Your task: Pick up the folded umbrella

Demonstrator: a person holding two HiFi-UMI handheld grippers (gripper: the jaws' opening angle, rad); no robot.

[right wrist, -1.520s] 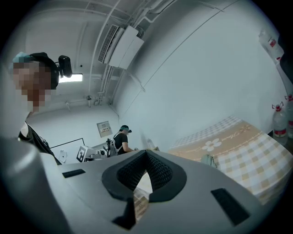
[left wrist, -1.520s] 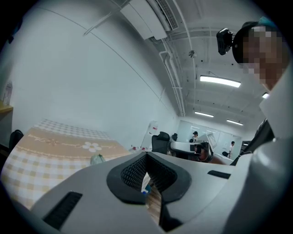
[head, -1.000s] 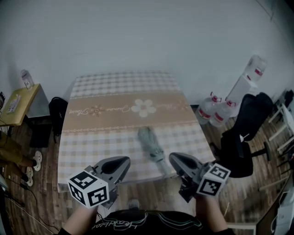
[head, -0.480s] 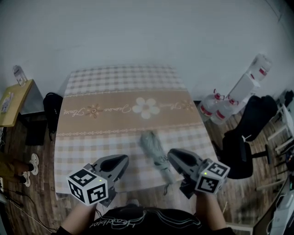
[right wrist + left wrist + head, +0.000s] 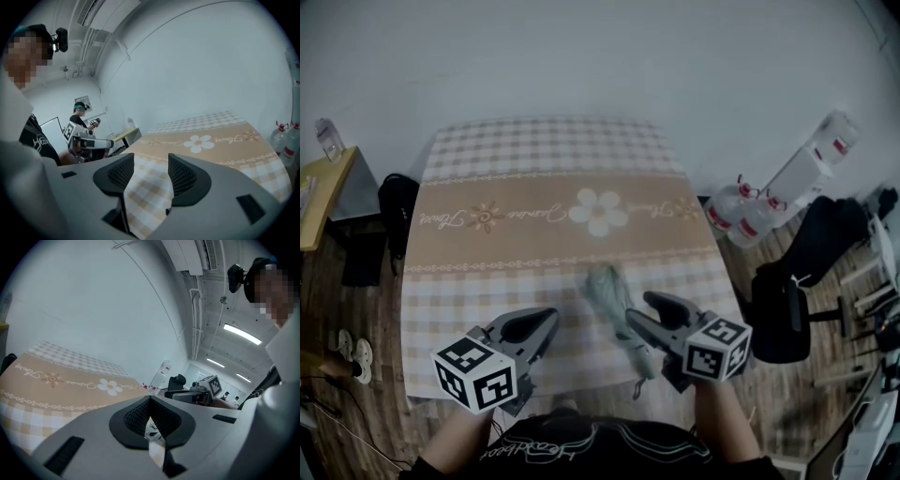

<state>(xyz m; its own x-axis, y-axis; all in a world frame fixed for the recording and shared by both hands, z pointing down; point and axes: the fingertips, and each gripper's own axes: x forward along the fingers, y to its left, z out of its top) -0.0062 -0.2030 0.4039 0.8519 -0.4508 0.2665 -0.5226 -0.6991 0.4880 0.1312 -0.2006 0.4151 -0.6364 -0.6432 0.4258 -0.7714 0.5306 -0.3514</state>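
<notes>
The folded grey-green umbrella (image 5: 613,302) lies on the checked tablecloth (image 5: 487,281) near the table's front edge, with its handle end pointing toward me. My right gripper (image 5: 639,309) hovers just right of it and partly over it. Its jaws are opening, and in the right gripper view (image 5: 150,163) only checked cloth shows between them; the umbrella is out of that view. My left gripper (image 5: 546,321) is over the front of the table, left of the umbrella and apart from it. In its own view the left gripper's (image 5: 150,401) pads meet at the tips, holding nothing.
Water jugs (image 5: 748,214) and a tall white bottle (image 5: 814,159) stand on the floor right of the table, with a black office chair (image 5: 792,295) beside them. A yellow side table (image 5: 317,187) and a black bag (image 5: 394,202) are at the left.
Both grippers came forward and lower over the table's front edge. The right gripper's jaws went from shut to open and now sit beside the umbrella.
</notes>
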